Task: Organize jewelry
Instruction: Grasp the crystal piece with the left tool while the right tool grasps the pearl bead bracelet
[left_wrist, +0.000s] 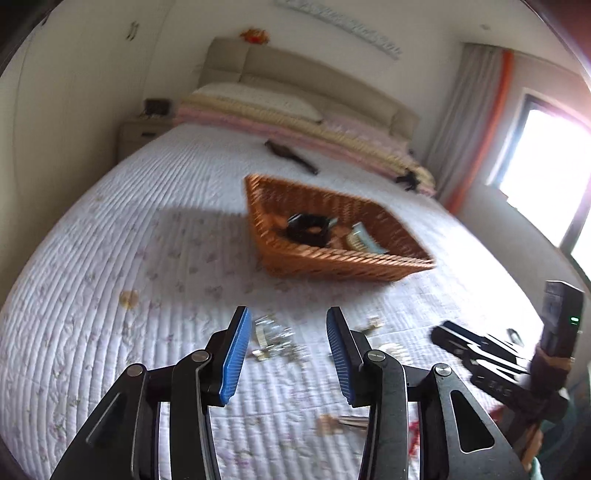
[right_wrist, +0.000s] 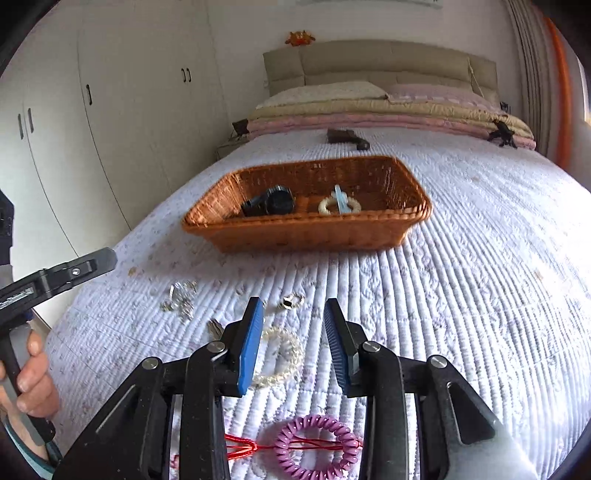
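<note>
**Bed, basket, loose jewelry**

Bed (right_wrist: 480, 277): quilted. Wicker basket (right_wrist: 306, 232) holds black watch (right_wrist: 273, 201), cream ring (right_wrist: 338, 205). Only the right view shows purple coil bracelet (right_wrist: 317, 446), pearl bracelet (right_wrist: 284, 354) between right gripper (right_wrist: 293, 343) fingers. Left gripper (left_wrist: 288, 354) over silver pieces (left_wrist: 277, 339). Both spread, empty.

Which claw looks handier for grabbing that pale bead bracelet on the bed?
Probably the right claw: it is open, with the pale bead bracelet lying between its fingers. The left claw sits over the silver pieces.
</note>
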